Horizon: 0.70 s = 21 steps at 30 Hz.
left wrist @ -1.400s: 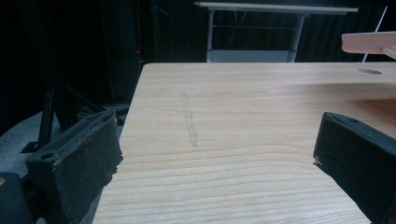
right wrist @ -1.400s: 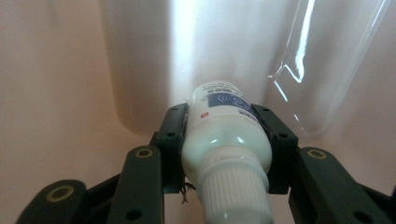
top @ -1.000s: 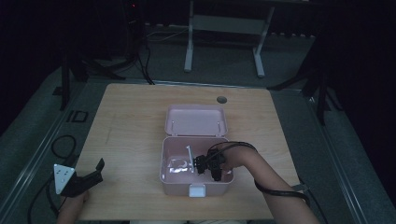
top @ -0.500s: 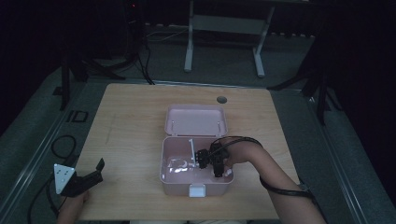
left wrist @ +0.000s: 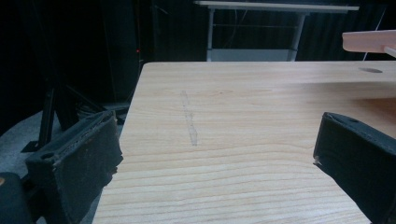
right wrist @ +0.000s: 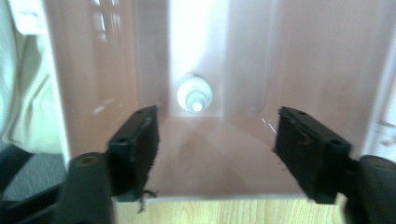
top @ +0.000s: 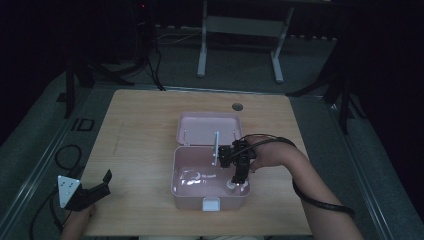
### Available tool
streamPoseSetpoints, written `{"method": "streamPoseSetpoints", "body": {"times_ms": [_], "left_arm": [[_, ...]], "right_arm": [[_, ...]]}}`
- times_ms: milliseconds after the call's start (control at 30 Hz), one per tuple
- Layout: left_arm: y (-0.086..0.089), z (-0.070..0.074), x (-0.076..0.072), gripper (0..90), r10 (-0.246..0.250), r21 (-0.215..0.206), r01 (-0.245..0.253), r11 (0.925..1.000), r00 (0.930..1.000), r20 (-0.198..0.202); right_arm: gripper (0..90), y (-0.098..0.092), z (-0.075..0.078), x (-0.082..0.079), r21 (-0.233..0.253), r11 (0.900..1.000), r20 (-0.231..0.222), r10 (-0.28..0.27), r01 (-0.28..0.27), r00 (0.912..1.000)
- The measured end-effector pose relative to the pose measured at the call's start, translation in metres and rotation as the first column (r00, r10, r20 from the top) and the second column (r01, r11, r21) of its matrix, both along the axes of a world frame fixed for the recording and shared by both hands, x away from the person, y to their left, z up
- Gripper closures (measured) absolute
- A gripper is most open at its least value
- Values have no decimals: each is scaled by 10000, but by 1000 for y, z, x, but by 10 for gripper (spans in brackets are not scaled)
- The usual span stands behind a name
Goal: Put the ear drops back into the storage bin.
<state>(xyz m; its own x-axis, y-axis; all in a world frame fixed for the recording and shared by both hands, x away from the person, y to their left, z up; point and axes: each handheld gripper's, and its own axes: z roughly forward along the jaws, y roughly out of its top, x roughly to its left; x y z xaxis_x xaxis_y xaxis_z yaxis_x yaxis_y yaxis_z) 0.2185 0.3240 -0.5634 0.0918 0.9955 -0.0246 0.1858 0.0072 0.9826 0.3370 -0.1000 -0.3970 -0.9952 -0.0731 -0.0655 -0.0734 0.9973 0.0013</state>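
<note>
The left hand-held gripper (top: 92,192) was held spread at the near-left edge of the surface (top: 145,130). The right hand-held gripper (top: 239,181) was lowered, spread and empty, into the pink box (top: 176,170) at centre, over a white knob (right wrist: 194,94).

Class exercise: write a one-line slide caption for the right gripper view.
Open right gripper points into the pink box, its jaws either side of a small white cap.

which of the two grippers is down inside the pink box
The right gripper, jaws open, reaches into the pink box above a small white piece. The left gripper is apart at the table's corner.
</note>
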Motion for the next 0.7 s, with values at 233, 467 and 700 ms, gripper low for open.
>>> {"method": "streamPoseSetpoints", "body": {"times_ms": [233,467,700], "left_arm": [[0,0,0,10,4,-2,-4,10000,10000,-1],[0,0,0,10,16,7,-16,10000,10000,20],[0,0,0,9,14,12,-14,10000,10000,8]], "right_arm": [[160,-16,13,2,455,9986,103,-265,260,9996],[160,-39,18,7,815,9945,301,-683,656,9972],[166,-64,15,10,693,9913,316,-1147,1123,9929]]}}
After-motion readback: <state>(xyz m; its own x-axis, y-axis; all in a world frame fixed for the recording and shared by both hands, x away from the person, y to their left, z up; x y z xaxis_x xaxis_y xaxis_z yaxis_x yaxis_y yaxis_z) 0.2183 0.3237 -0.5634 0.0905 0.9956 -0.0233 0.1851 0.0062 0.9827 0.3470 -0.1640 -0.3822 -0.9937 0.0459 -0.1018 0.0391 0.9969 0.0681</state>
